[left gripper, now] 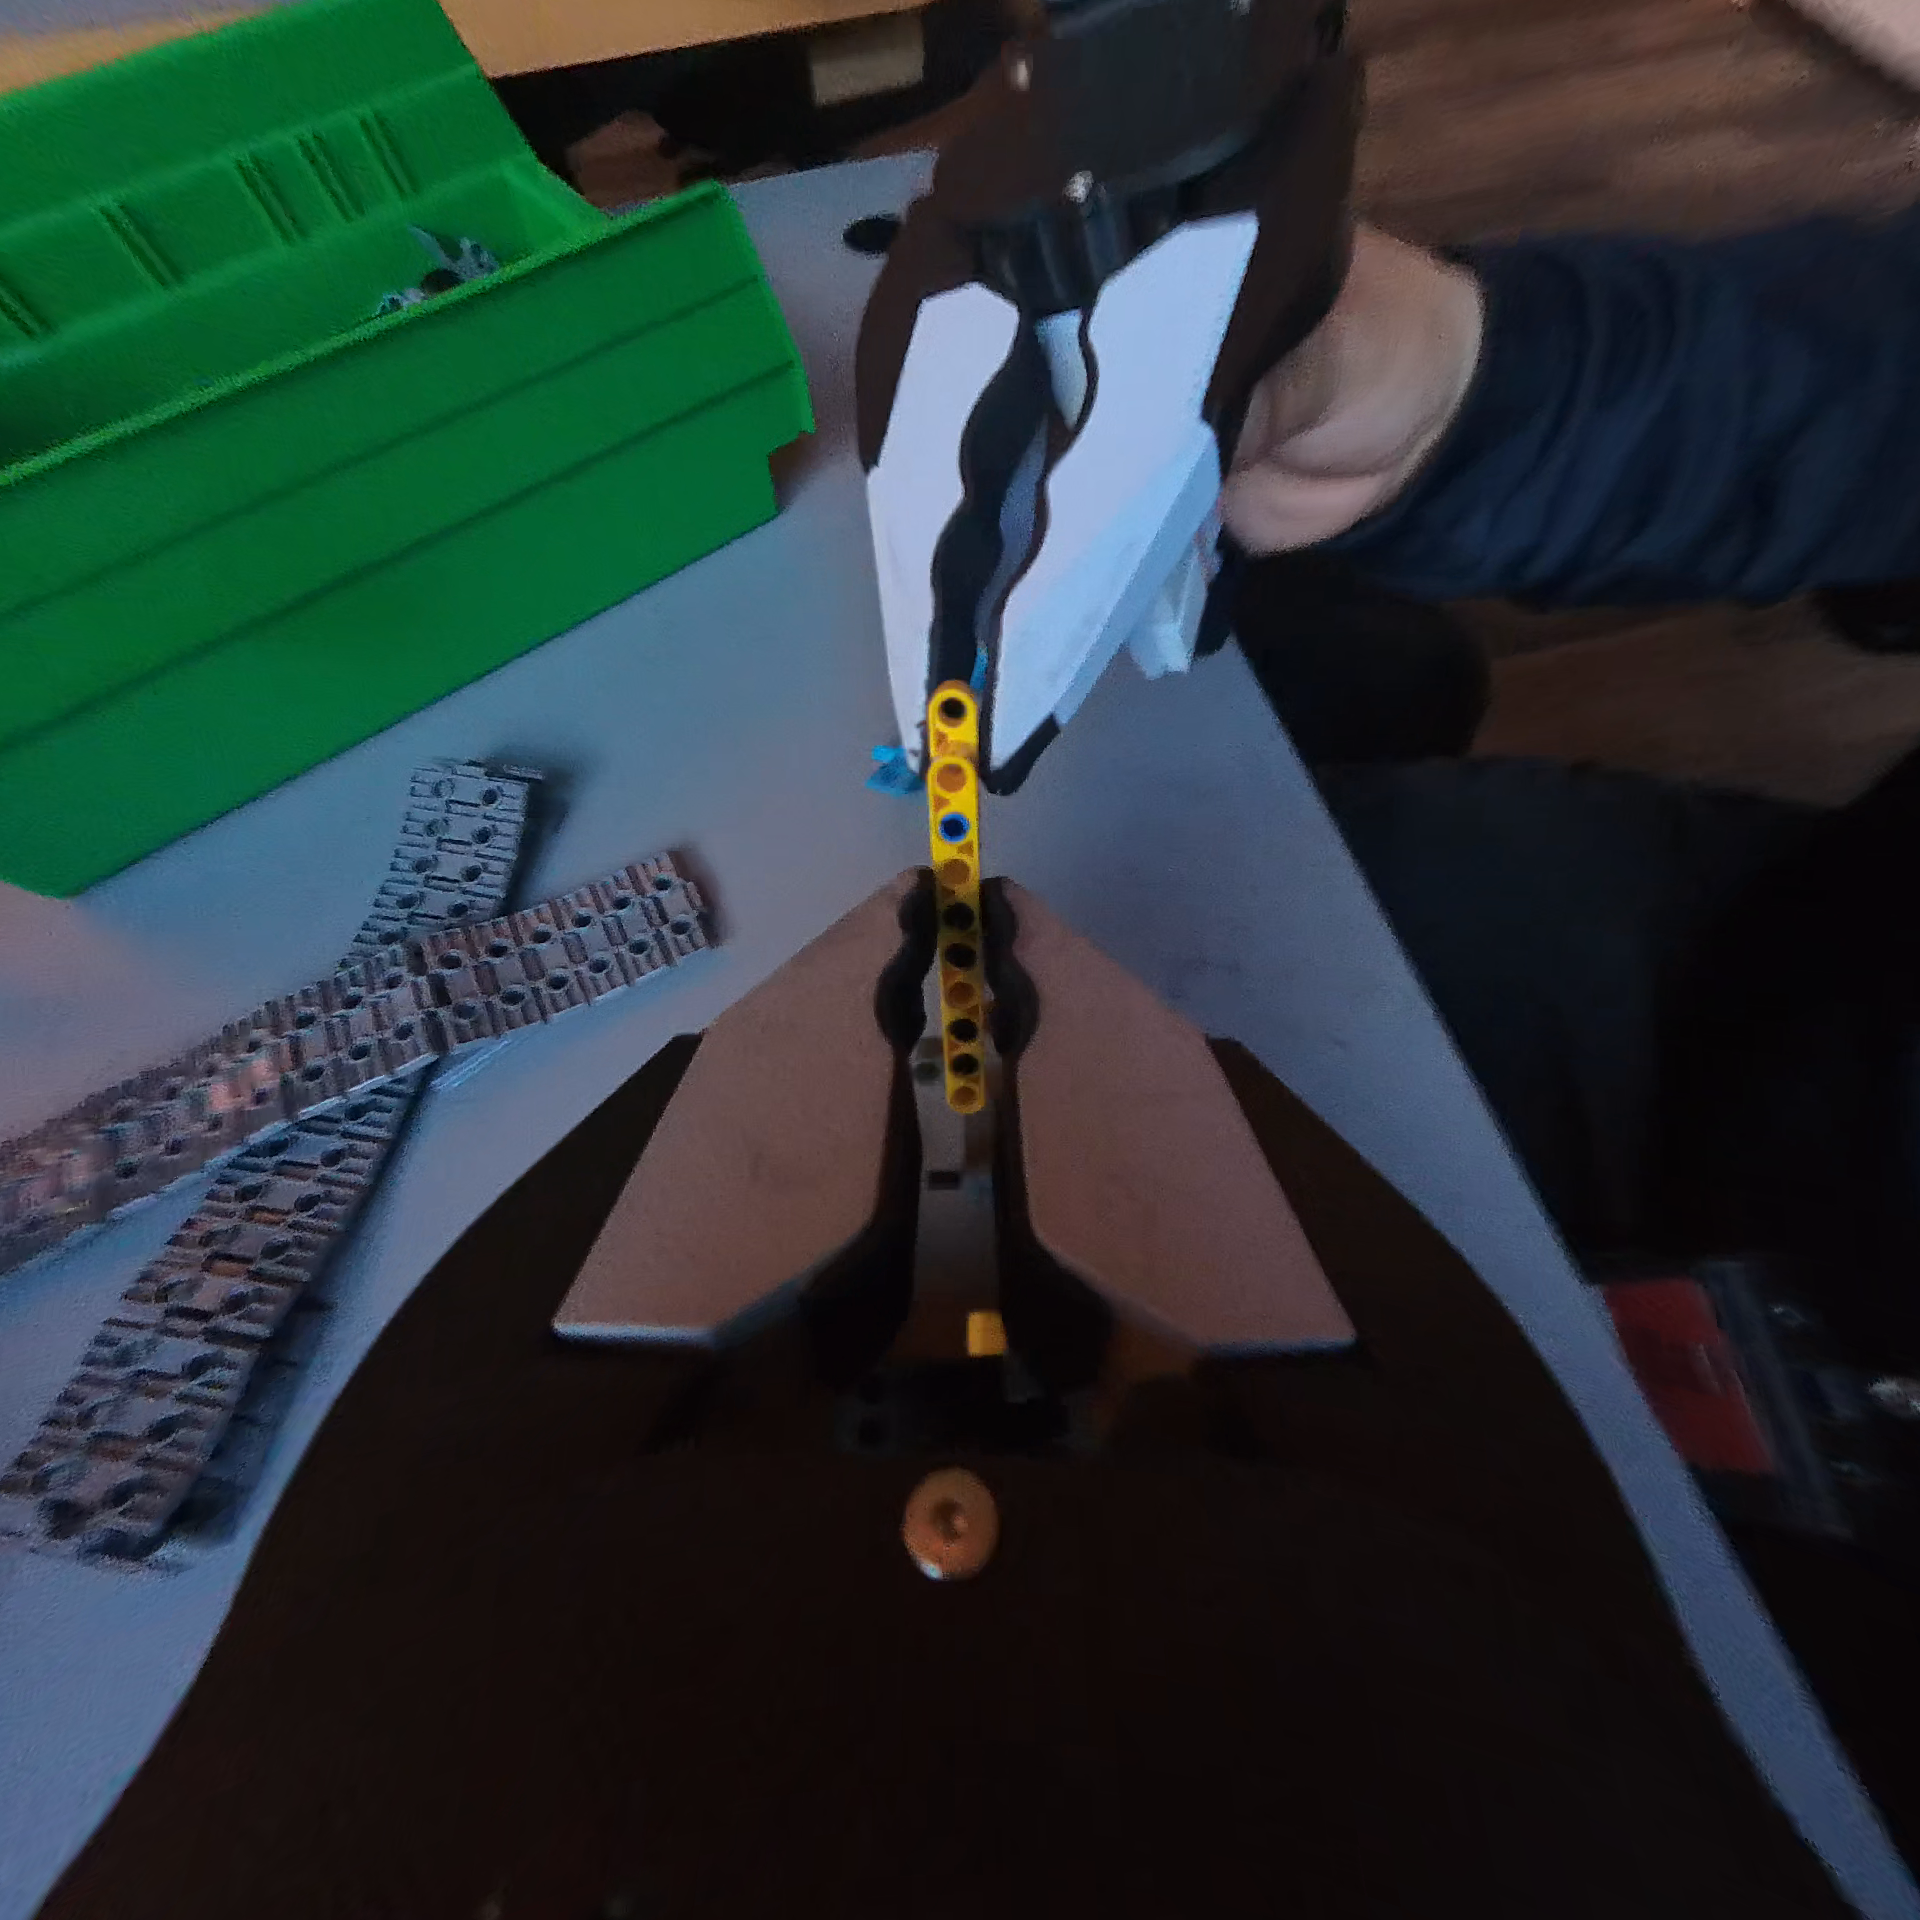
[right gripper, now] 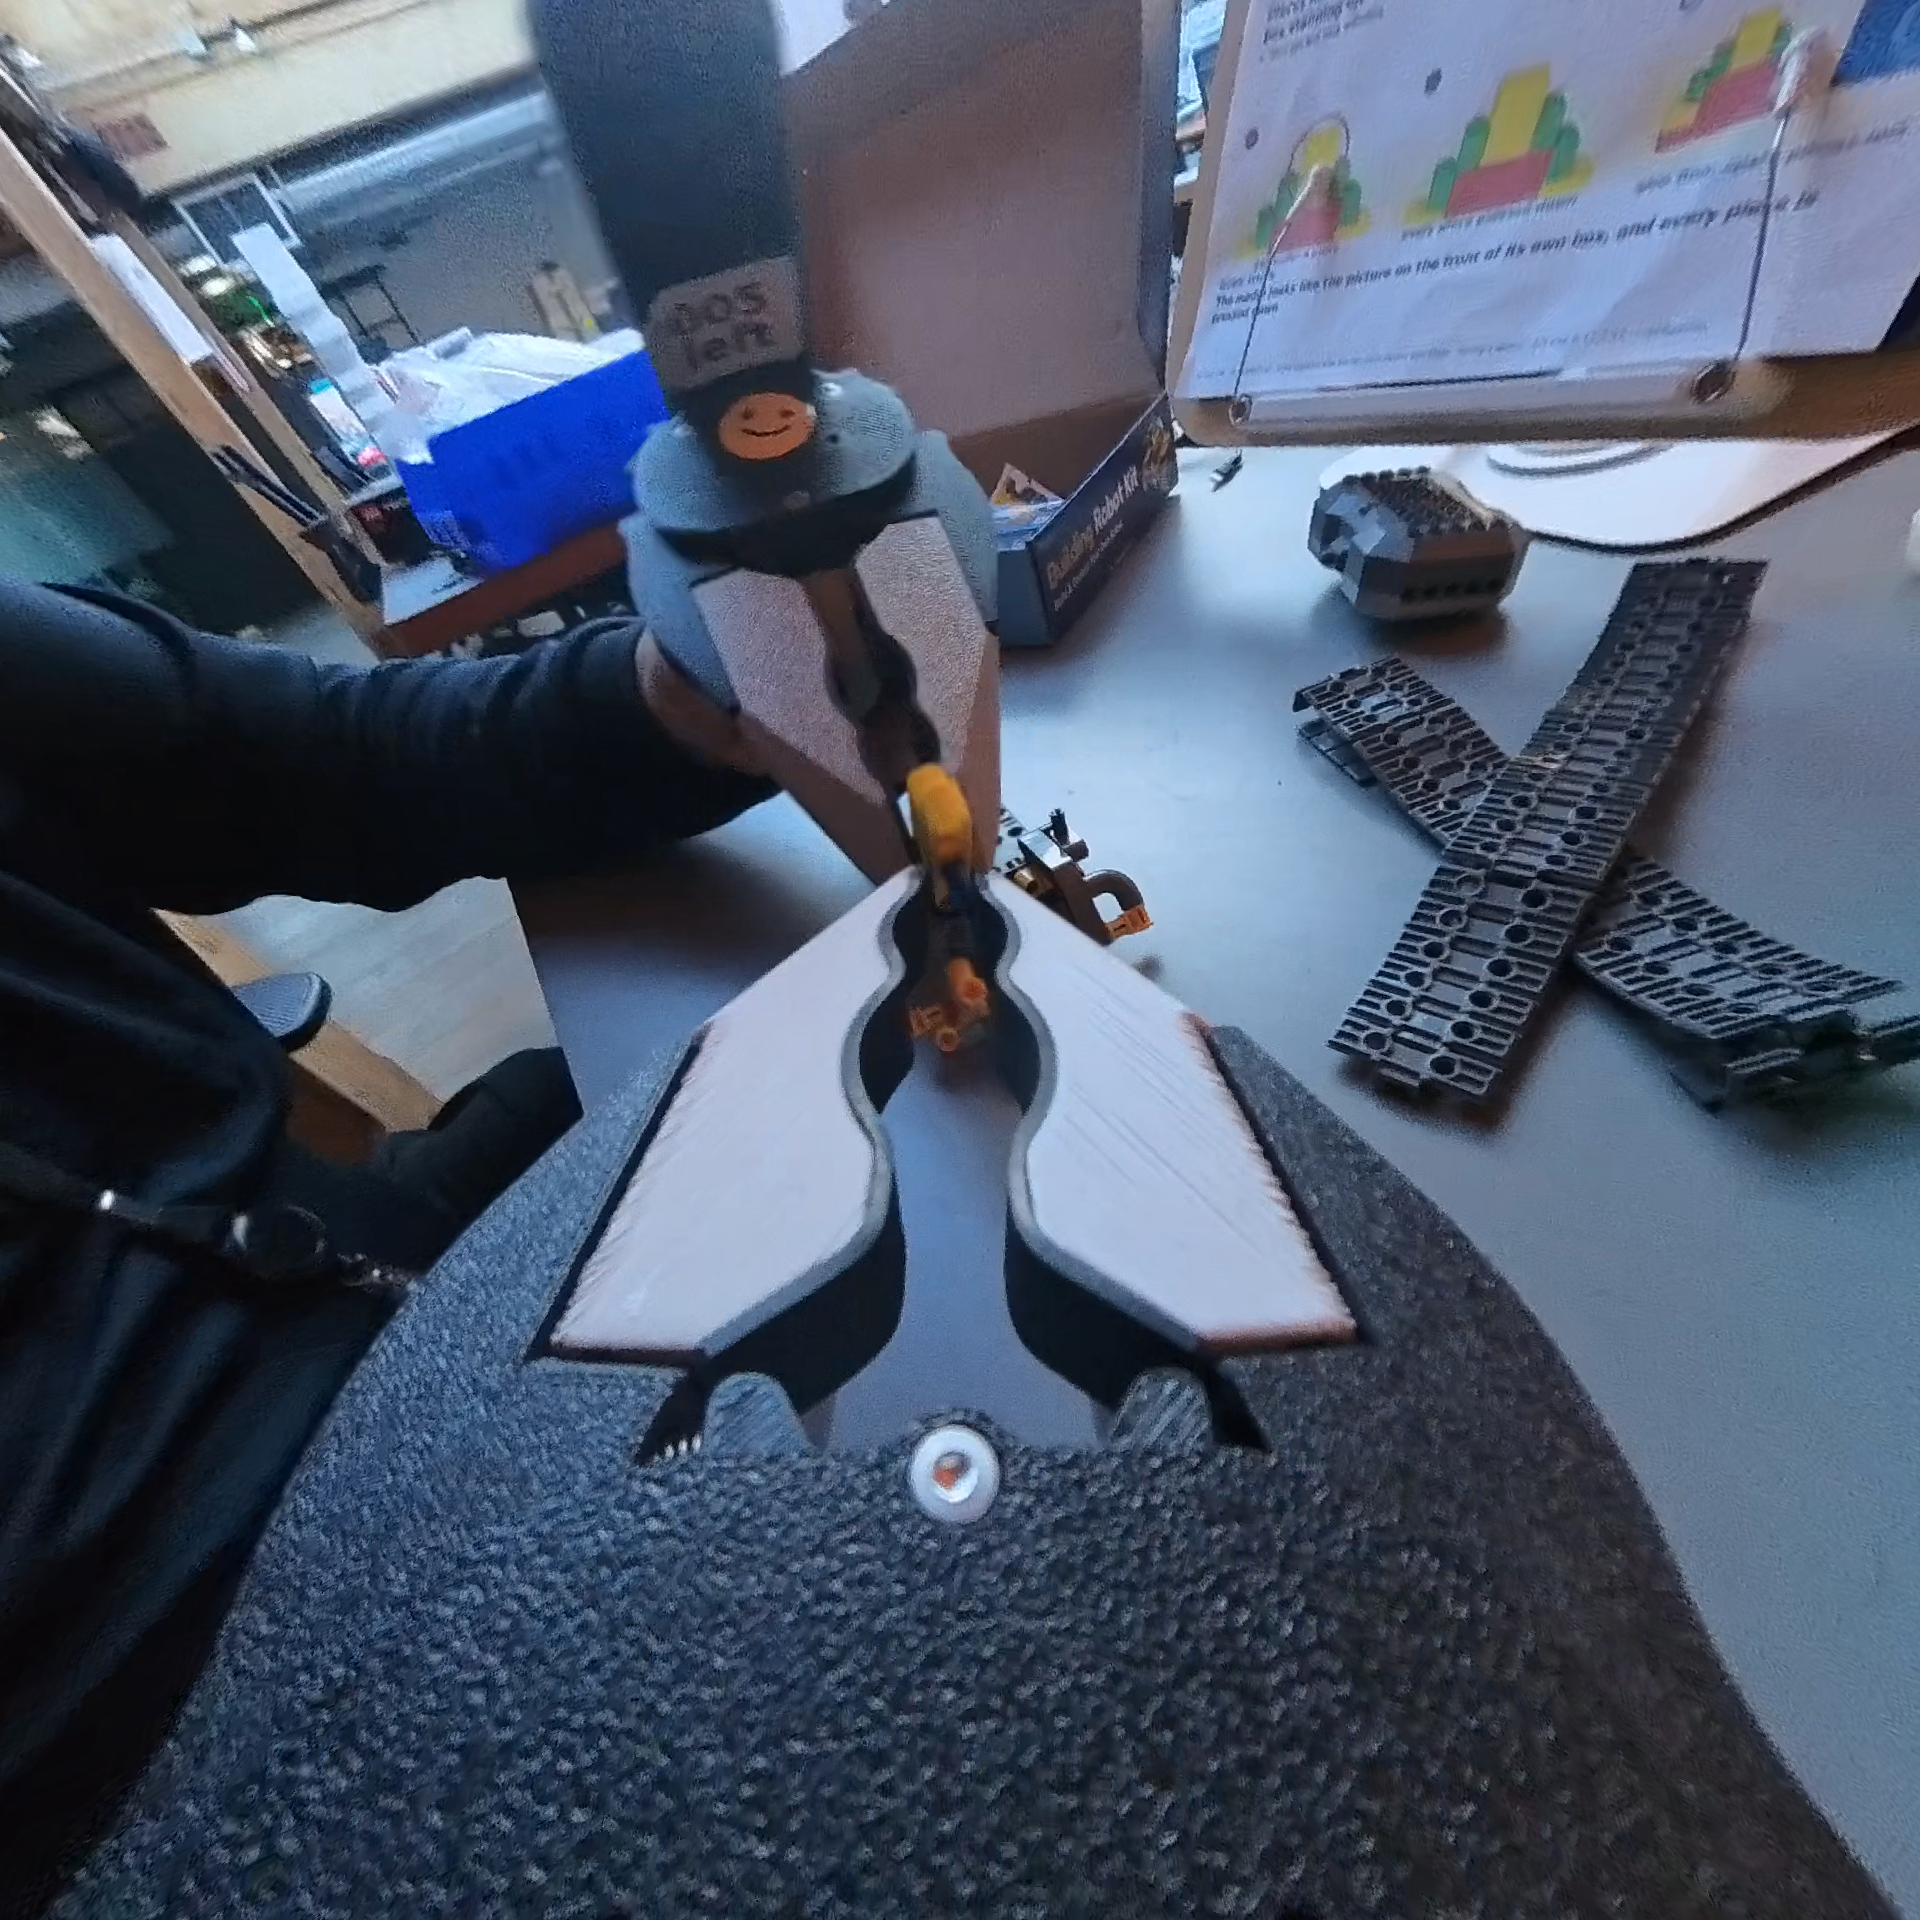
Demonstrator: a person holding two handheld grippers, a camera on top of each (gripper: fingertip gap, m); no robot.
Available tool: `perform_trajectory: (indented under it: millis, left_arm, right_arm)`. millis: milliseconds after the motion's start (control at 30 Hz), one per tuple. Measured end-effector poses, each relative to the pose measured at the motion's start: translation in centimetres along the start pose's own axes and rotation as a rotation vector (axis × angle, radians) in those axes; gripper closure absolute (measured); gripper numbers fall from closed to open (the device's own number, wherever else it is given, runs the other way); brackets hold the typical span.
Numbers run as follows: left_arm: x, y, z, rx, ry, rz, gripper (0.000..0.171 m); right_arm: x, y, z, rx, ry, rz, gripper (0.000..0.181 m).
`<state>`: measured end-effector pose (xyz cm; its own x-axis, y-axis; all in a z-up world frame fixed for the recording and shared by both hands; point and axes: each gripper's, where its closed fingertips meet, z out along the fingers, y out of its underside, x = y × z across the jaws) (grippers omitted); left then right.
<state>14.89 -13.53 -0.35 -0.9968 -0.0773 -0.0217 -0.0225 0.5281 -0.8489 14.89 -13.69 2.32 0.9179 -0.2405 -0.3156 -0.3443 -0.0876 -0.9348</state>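
A yellow beam [left gripper: 957, 914] was held between both tools above the table [left gripper: 727, 665], near its edge: the left gripper [left gripper: 957, 883] was closed on one end, the right gripper [left gripper: 961, 764] on the other. Two crossed track strips [left gripper: 343, 1039] and a green bin [left gripper: 364, 436] were left farther in.

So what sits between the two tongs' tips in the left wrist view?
A yellow holed beam spans the gap: the left tongs clamp its near end, the right tongs its far end, with a blue pin in one hole between.
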Motion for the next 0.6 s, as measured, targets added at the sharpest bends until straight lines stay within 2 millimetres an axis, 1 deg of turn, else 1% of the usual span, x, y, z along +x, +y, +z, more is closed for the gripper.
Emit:
perform_trajectory:
  millis: [67, 167, 300, 367, 467, 533, 567, 600]
  left_arm:
    - [0.4, -1.0, -0.5, 0.085, 0.094, -0.123, 0.166]
    - [0.4, -1.3, -1.0, 0.149, 0.181, -0.233, 0.167]
    - [1.2, -1.2, -0.8, 0.150, 0.250, -0.259, 0.167]
    - [1.2, -0.9, -0.4, 0.130, 0.244, -0.259, 0.167]
    - [1.3, -0.6, -0.1, 0.115, 0.239, -0.260, 0.167]
    - [1.3, -0.7, -0.1, 0.118, 0.247, -0.275, 0.167]
    - [1.3, -0.6, 0.0, 0.115, 0.244, -0.279, 0.167]
    - [1.3, -0.4, 0.1, 0.108, 0.240, -0.279, 0.167]
  right_arm:
    - [0.0, 0.2, -0.7, -0.023, 0.022, -0.059, 0.176]
    - [0.3, 1.0, -0.9, -0.135, 0.119, -0.197, 0.175]
    - [1.0, 1.3, -0.5, -0.268, 0.262, -0.370, 0.169]
    - [0.7, 1.4, -0.2, -0.311, 0.284, -0.444, 0.169]
    - [0.5, 1.8, 0.4, -0.367, 0.301, -0.509, 0.169]
    - [0.4, 2.0, 0.7, -0.378, 0.304, -0.531, 0.171]
    - [0.7, 2.1, 0.7, -0.384, 0.318, -0.541, 0.179]
    - [0.8, 2.0, 0.7, -0.383, 0.328, -0.551, 0.179]
